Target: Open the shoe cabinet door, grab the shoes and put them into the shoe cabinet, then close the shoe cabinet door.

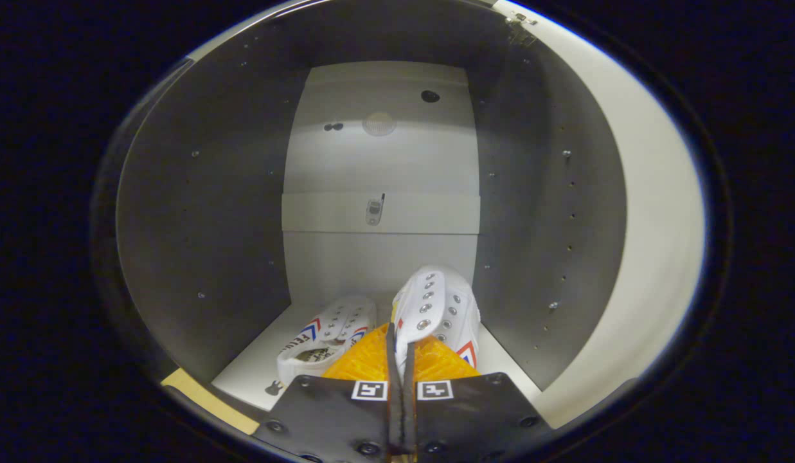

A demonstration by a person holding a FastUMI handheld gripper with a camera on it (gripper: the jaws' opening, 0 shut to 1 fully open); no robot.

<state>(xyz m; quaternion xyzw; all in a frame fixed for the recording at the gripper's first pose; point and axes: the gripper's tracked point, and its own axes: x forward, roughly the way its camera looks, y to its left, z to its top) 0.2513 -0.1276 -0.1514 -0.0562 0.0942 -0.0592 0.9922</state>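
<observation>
I look into the open shoe cabinet point(204, 225), with grey side walls and a pale back wall. My gripper point(400, 352) is shut on the rim of a white shoe point(439, 308) with metal eyelets. That shoe stands tilted, toe up, just ahead of the fingers, over the right side of the cabinet floor point(252, 376). A second white shoe point(326, 334) with red and blue chevrons lies on the floor to the left of the fingers, near the back wall.
The cabinet door point(657, 231) stands open on the right, with its hinge point(519, 26) at the top. A pale strip point(381, 213) with a small fitting crosses the back wall halfway up. The side walls carry rows of shelf pin holes.
</observation>
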